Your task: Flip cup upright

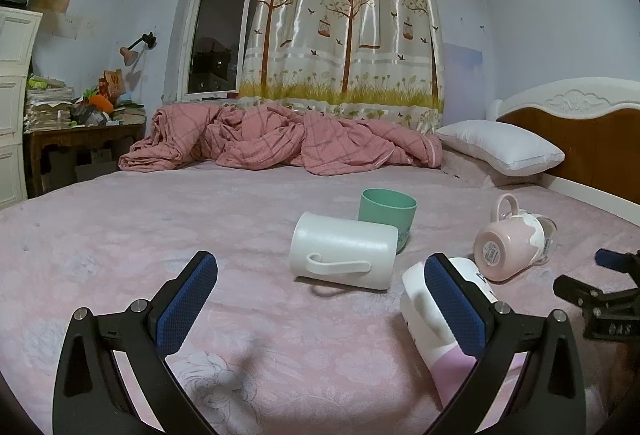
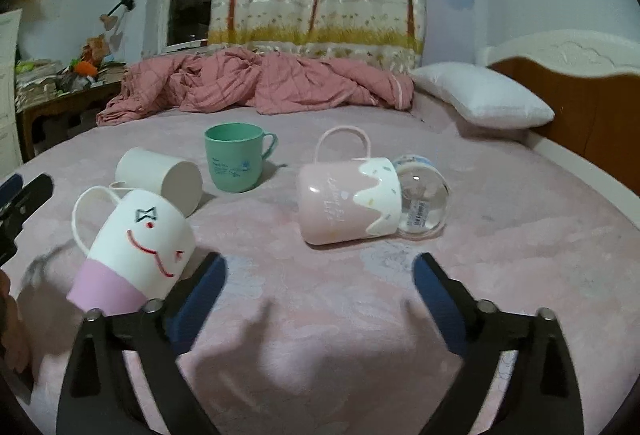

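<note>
Several cups lie on the pink bed sheet. A plain white mug lies on its side, also in the right wrist view. A green cup stands upright behind it. A white-and-lilac face cup lies tipped. A pink-and-white mug lies on its side against a clear glass. My left gripper is open and empty, its right finger beside the face cup. My right gripper is open and empty, in front of the pink mug.
A rumpled pink quilt lies across the far side of the bed. A white pillow rests by the headboard at the right. A cluttered desk stands at the far left.
</note>
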`<state>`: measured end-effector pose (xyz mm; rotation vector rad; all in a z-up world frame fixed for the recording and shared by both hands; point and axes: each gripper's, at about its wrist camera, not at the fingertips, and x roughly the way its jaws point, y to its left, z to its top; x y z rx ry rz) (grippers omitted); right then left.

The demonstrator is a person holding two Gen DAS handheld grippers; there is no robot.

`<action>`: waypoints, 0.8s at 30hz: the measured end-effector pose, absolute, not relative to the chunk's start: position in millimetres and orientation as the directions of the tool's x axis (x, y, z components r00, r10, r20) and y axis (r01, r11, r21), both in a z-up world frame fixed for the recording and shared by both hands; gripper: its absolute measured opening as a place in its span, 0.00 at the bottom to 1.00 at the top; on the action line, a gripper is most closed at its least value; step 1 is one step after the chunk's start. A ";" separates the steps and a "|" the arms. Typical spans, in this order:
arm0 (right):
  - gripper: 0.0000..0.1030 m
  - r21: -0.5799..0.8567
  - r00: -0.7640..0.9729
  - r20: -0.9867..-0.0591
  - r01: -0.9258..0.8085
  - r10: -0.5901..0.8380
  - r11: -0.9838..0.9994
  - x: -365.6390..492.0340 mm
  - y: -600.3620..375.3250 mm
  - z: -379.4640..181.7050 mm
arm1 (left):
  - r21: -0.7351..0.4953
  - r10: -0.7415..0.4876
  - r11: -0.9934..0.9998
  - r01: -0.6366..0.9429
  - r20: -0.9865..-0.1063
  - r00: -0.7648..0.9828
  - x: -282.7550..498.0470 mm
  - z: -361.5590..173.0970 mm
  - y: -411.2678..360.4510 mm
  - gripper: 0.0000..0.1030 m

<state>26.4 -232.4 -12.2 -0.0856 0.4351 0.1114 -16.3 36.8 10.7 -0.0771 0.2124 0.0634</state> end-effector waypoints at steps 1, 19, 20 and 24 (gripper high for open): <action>1.00 -0.070 0.905 -0.416 -0.125 0.085 0.990 24.7 -230.7 -11.9 | -0.069 0.055 0.995 -0.071 -0.212 0.976 -15.8 11.0 36.8 1.00; 1.00 -0.034 0.897 -0.435 -0.104 0.078 0.994 28.6 -240.2 -13.3 | -0.011 0.035 0.999 -0.038 -0.233 0.972 -25.0 22.4 22.7 1.00; 1.00 -0.032 0.898 -0.434 -0.103 0.079 0.994 28.5 -240.4 -13.4 | 0.011 0.065 0.998 -0.064 -0.253 0.965 -23.1 24.6 18.6 1.00; 1.00 -0.018 0.895 -0.439 -0.097 0.079 0.995 30.3 -240.4 -14.6 | -0.010 0.028 0.999 -0.032 -0.274 0.961 -25.3 32.6 12.3 1.00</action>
